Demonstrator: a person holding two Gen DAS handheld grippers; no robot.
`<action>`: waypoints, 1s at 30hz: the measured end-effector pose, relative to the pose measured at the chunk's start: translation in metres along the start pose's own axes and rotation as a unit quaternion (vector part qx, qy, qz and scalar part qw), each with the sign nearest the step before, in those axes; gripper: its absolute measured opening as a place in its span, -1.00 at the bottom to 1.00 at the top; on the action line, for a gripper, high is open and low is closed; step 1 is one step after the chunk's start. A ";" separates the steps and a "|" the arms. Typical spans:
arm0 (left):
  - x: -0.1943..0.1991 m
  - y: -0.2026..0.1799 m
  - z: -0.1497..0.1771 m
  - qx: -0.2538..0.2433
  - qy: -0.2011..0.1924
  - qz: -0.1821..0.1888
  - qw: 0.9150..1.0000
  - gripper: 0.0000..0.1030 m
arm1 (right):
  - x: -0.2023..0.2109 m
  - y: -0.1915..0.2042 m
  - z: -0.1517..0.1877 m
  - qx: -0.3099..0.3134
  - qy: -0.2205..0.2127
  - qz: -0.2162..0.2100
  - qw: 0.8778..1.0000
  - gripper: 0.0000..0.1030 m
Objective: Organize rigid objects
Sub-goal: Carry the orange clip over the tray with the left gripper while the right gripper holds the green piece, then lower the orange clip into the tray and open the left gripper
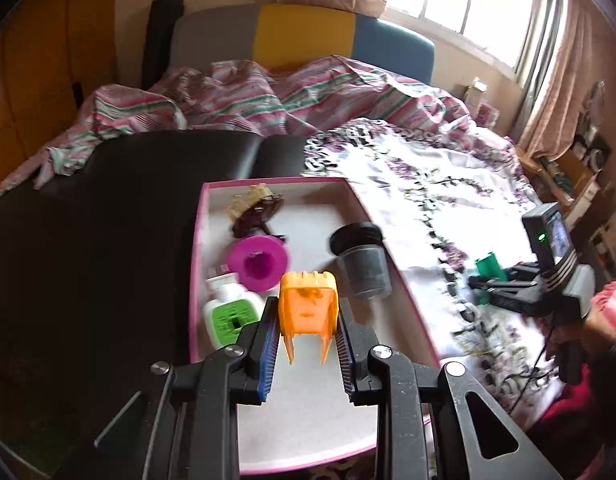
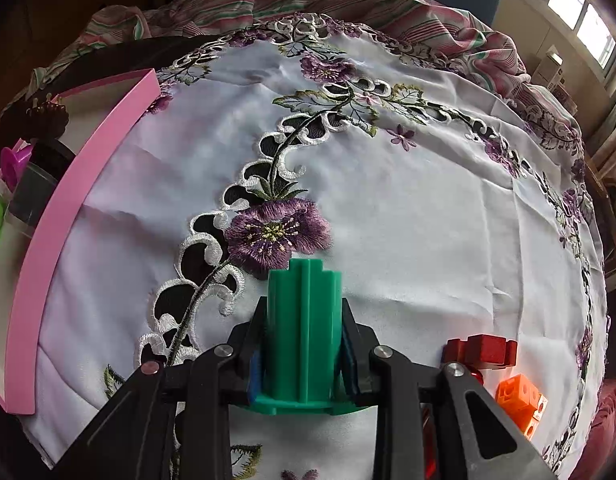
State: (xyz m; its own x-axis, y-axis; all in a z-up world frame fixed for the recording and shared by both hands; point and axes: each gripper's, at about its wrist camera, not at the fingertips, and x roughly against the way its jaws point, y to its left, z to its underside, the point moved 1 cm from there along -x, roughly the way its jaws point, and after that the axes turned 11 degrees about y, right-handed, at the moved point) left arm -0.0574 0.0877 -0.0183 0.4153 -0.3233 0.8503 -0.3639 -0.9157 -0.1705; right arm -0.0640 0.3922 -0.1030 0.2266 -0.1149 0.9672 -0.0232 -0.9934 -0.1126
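Observation:
My left gripper (image 1: 306, 312) is shut on an orange translucent plastic piece (image 1: 307, 308) and holds it over the pink-rimmed white box (image 1: 382, 236). In the box lie a magenta funnel-shaped piece (image 1: 257, 262), a white bottle with a green label (image 1: 227, 310), a black-lidded jar (image 1: 362, 260) and a dark hair clip (image 1: 255, 212). My right gripper (image 2: 303, 320) is shut on a green ribbed plastic cylinder (image 2: 303, 328) above the embroidered cloth (image 2: 408, 200). It also shows in the left wrist view (image 1: 488, 280). A red block (image 2: 482, 352) and an orange cube (image 2: 520, 398) lie to its right.
The box's pink wall (image 2: 59, 216) stands left of the right gripper. The white floral cloth (image 1: 448, 200) covers a dark leather surface (image 1: 107, 220). A striped blanket (image 1: 267, 96) is bunched behind. Shelves and clutter (image 1: 580, 168) stand at the far right under the window.

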 end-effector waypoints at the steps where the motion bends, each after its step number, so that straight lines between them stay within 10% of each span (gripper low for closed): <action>1: -0.002 -0.001 -0.003 0.003 0.001 0.008 1.000 -0.48 | 0.000 0.000 0.000 0.000 0.000 0.000 1.000 -0.42; 10: -0.029 -0.001 -0.055 0.017 0.007 0.055 0.998 -0.48 | 0.000 0.002 -0.001 0.007 -0.001 0.008 1.000 -0.42; 24: -0.103 0.011 -0.089 0.042 0.073 0.029 0.996 -0.47 | 0.002 0.004 -0.002 0.018 -0.002 0.014 1.000 -0.42; 30: -0.094 0.013 -0.083 0.049 0.056 0.026 0.997 0.00 | 0.002 0.003 -0.004 0.019 -0.002 0.012 1.000 -0.42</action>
State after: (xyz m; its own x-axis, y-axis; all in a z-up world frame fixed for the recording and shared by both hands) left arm -0.1705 0.1260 -0.0595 0.2999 -0.3480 0.8882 -0.2982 -0.9186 -0.2592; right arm -0.0673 0.3889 -0.1009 0.2303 -0.1382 0.9633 0.0076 -0.9896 -0.1438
